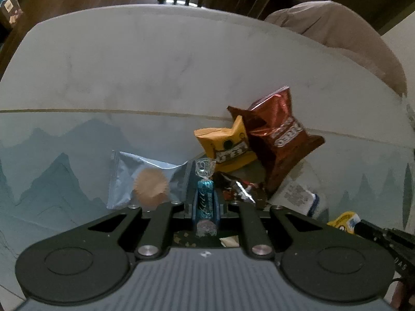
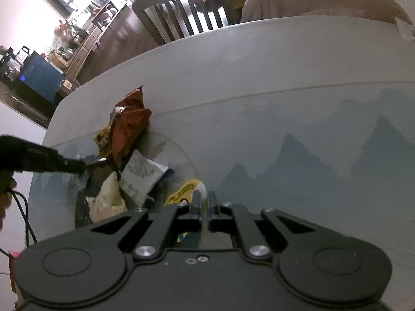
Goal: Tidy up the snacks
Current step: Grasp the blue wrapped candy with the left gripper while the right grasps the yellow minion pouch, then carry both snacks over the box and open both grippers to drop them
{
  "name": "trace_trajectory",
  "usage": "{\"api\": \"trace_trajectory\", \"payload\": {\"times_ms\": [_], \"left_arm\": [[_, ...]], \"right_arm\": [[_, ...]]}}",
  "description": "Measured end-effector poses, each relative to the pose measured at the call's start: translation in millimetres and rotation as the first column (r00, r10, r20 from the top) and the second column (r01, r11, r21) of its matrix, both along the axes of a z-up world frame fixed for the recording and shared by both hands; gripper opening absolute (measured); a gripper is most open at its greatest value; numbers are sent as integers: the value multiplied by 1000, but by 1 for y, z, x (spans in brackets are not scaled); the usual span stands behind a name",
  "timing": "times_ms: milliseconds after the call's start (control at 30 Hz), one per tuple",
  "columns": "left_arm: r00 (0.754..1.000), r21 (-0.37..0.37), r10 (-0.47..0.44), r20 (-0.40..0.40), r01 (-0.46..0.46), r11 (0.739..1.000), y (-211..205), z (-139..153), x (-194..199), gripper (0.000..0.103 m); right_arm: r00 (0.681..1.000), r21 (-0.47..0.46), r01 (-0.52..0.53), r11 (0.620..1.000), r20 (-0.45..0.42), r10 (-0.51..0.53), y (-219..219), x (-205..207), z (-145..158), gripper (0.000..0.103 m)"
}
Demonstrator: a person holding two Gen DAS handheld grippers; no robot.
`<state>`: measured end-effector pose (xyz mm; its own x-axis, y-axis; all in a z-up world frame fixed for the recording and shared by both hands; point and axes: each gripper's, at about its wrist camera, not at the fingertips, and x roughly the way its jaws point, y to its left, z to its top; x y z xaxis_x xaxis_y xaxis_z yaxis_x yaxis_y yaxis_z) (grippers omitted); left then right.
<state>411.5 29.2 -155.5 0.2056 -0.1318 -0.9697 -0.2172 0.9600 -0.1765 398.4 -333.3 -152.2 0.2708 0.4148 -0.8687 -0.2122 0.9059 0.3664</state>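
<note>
My left gripper (image 1: 205, 181) is shut on a small blue wrapped candy (image 1: 206, 202), held upright just above the snack pile. Behind it lie a pale blue pouch with a cupcake picture (image 1: 145, 178), a yellow packet (image 1: 228, 142) and a red-brown chip bag (image 1: 280, 134). My right gripper (image 2: 205, 204) is shut on the edge of a yellow and white packet (image 2: 185, 191) at the pile's near side. The same packet (image 1: 345, 220) shows in the left wrist view, with the right gripper (image 1: 363, 226) touching it. The left gripper (image 2: 99, 160) reaches in from the left over the pile.
A white printed packet (image 2: 142, 173), a cream bag (image 2: 109, 199) and the chip bag (image 2: 129, 121) crowd a round clear dish (image 2: 186, 153). A mat with blue mountains (image 2: 311, 155) covers the white table (image 2: 233, 59). A dark wooden chair (image 2: 181, 7) and a beige covered seat (image 1: 337, 31) stand behind.
</note>
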Motion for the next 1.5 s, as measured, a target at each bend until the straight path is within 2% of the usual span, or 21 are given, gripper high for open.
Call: {"api": "trace_trajectory", "payload": {"times_ms": [267,333,367,433,500,533,567,633,700,767,867,933,1133,1267,1400,1500], "left_arm": [[1000,4,-12,21,12,1000,-6,15,-6,12],[1000,5,-16,23,16,1000,-8,17,-7,13],[1000,4,-17,24,17,1000,-8,18,-8,13],[999,-1,-18,28,19,1000,-8,19,-9,13],[999,-3,-23,32,23,1000,-9,22,-10,13],[999,-4,-24,33,24,1000,-10,22,-11,13],[999,-5,-24,33,25,1000,-10,22,-11,12],[999,-9,-24,33,25,1000,-9,22,-11,12],[999,-7,-29,32,29,1000,-9,21,-11,13],[999,-8,-32,31,32,999,-9,20,-12,12],[999,-15,-32,29,32,999,-9,20,-12,13],[999,-13,-34,29,35,999,-9,20,-13,13],[999,-15,-44,24,44,999,-12,19,-14,12],[999,-22,-49,24,50,999,-14,19,-15,12],[998,-24,-51,26,52,998,-15,19,-15,13],[998,-25,-54,29,54,998,-16,19,-15,12]], "right_arm": [[997,-22,32,999,-65,-34,-8,-7,-8,5],[995,-18,58,998,-79,-59,-7,-10,-10,11],[994,-14,71,997,-85,-72,-8,-13,-11,20],[990,0,103,995,-95,-102,-8,-17,-13,28],[990,-10,117,993,-75,-117,-4,-23,-12,40],[992,-6,108,994,-66,-108,-3,-24,-10,54],[994,-8,88,996,-59,-89,0,-26,-9,77],[1000,-53,10,999,0,-10,7,-28,-1,99],[986,-91,-148,985,62,154,18,-30,6,98],[943,-122,-315,941,74,325,26,-31,5,98],[864,-196,-491,849,18,504,43,-30,-11,97],[814,-253,-564,786,-8,581,53,-29,-23,93],[691,-295,-695,656,-22,722,81,-22,-33,92],[634,-336,-733,591,-27,772,98,-15,-38,89],[611,-340,-748,570,-17,791,105,-10,-39,89],[612,-336,-743,579,7,791,104,-9,-39,75]]}}
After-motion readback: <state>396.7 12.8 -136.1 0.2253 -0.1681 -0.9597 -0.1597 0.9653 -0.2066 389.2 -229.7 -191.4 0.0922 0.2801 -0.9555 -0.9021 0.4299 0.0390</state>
